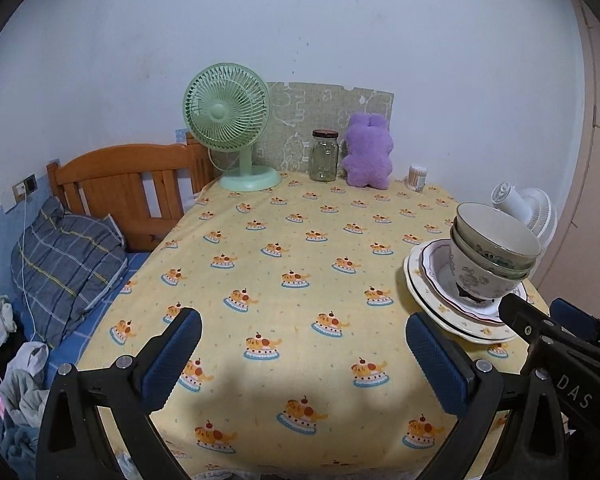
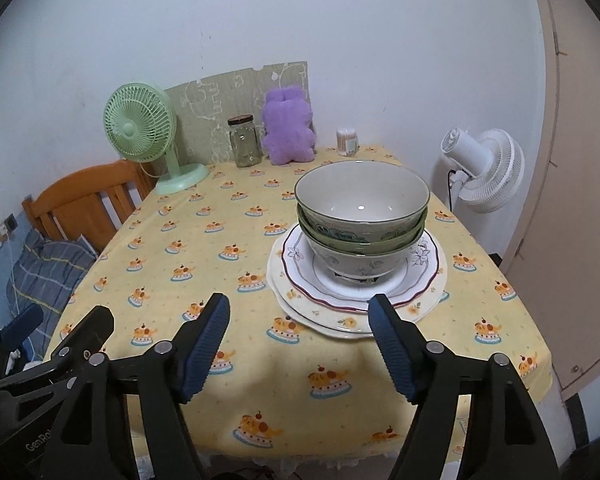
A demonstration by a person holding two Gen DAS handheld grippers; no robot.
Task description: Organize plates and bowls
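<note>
Left gripper (image 1: pixel 303 354): I had its blue-padded jaws spread wide apart over bare tablecloth (image 1: pixel 284 240), gripping nothing.
Right gripper (image 2: pixel 299 346): I saw its jaws apart too, empty, low at 6 o'clock of its own view, tips just short of the near plate rim.
Bowls (image 2: pixel 362 216): three were nested upright in one stack, sitting on the plates; in my right view they stood at about 12 o'clock from the jaws.
Plates (image 2: pixel 356 292): two were stacked, a red-rimmed scalloped one on a wider cream one with yellow flowers, lying on the cloth toward the table's right side.
Left view only: the bowls (image 1: pixel 494 248) and plates (image 1: pixel 444 304) sat far out at 3 o'clock with the right gripper's black body (image 1: pixel 564 344) in front of them; a plaid pillow (image 1: pixel 66 264) lay at 9 o'clock.
Right view only: the inside of the top bowl was visible, and the white fan (image 2: pixel 486 168) showed whole at 2 o'clock.
Both views: the green fan (image 1: pixel 232 124), glass jar (image 1: pixel 324 156) and purple plush (image 1: pixel 368 152) lined the far edge.
</note>
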